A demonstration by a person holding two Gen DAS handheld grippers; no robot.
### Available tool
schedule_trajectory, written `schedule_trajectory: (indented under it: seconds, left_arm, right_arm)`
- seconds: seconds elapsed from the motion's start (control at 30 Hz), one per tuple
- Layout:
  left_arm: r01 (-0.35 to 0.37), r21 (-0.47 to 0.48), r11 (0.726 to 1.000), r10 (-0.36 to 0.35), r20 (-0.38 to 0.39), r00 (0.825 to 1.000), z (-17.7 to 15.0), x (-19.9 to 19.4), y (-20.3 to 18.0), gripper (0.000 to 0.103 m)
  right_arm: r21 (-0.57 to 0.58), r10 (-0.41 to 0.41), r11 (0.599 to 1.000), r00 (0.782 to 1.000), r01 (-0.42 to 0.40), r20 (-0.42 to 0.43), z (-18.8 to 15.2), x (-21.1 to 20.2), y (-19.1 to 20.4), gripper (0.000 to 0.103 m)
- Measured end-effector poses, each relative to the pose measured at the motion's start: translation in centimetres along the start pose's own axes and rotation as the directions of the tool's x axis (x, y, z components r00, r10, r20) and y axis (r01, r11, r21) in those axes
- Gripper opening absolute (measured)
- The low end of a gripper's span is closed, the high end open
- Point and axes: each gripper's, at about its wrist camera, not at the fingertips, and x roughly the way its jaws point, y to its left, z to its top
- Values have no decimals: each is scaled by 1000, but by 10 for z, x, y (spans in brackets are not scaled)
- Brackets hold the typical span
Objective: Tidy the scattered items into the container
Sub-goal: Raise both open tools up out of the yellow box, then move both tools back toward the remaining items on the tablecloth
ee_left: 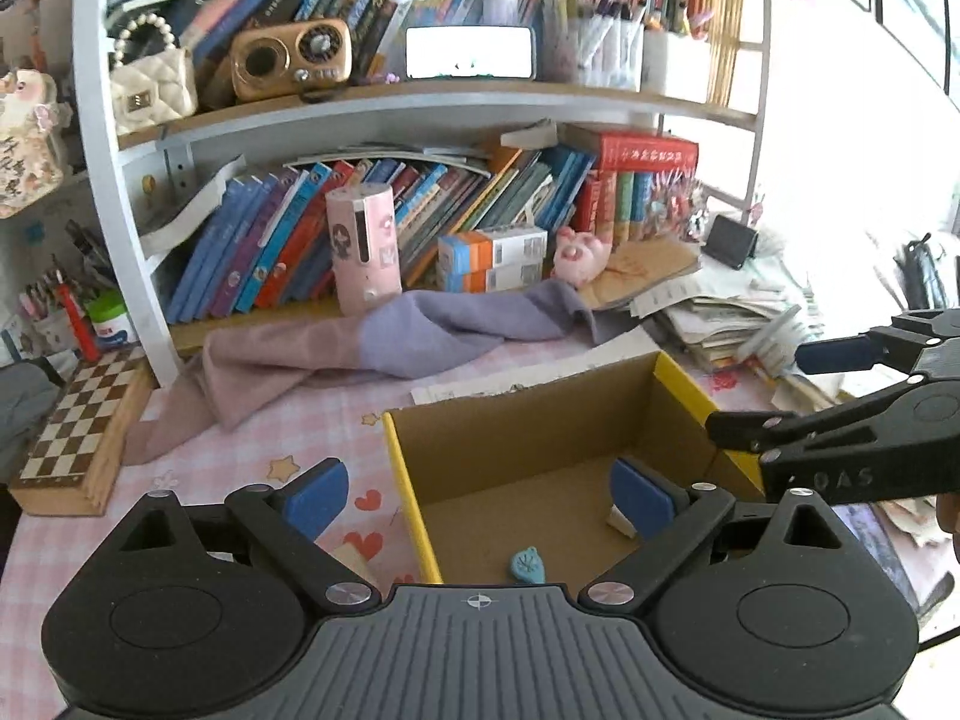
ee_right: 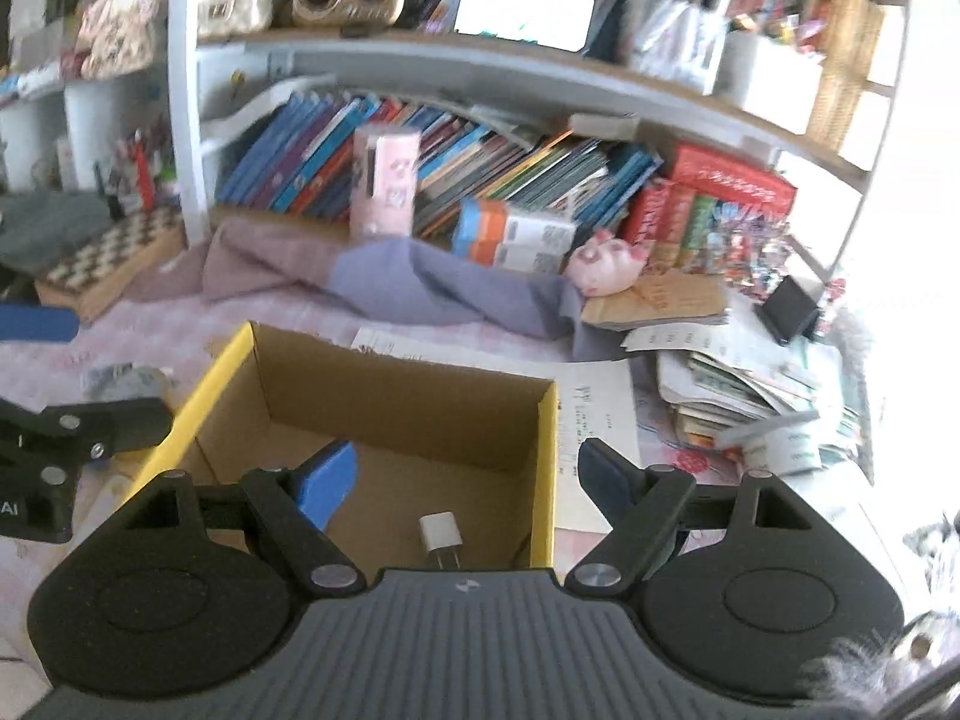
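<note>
A cardboard box (ee_left: 411, 498) with yellow rims stands open on the pink checked tablecloth. On its floor lie a small teal piece (ee_left: 528, 564) and a white charger plug (ee_right: 441, 537). The plug shows in the left wrist view only as a white corner (ee_left: 621, 521) behind a pad. My left gripper (ee_left: 477, 498) hangs open over the box's left wall, with nothing between its blue pads. My right gripper (ee_right: 465, 480) is open and empty above the box (ee_right: 546, 468), over its right side. Each gripper shows at the edge of the other's view: right gripper (ee_left: 780, 390), left gripper (ee_right: 78, 372).
A purple and pink cloth (ee_left: 372, 342) lies behind the box, in front of a crowded bookshelf (ee_left: 420, 102). A chessboard box (ee_left: 78, 426) sits at the left and a pile of papers (ee_right: 738, 372) at the right. A blurred grey item (ee_right: 120, 378) lies left of the box.
</note>
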Motion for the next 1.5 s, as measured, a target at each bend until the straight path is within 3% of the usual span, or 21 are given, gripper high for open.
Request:
schedule_trajectory:
  seconds: [0.27,0.53,0.9,1.2,1.5]
  left_arm:
    - [14,34,999,-17,74,997,-22,-43,10,99]
    - [9,170,985,-32,135,990,-48,-77,18,100]
    - [43,138,989,-63,150,987,-89,-126,42,101]
    - [31,119,992,-42,94,995,-137,-160,60,101]
    - [21,107,994,-28,67,997,-181,-183,68,101]
  right_arm:
    - [79,-69,995,996,65,53,-23,-50,22,83]
    - [70,-170,984,978,163,124,-46,-86,61,84]
    - [177,-251,959,954,221,163,-82,-131,115,86]
    - [264,-343,915,933,304,113,-135,-163,157,87]
    - [266,-352,905,936,333,24,-186,-189,192,87]
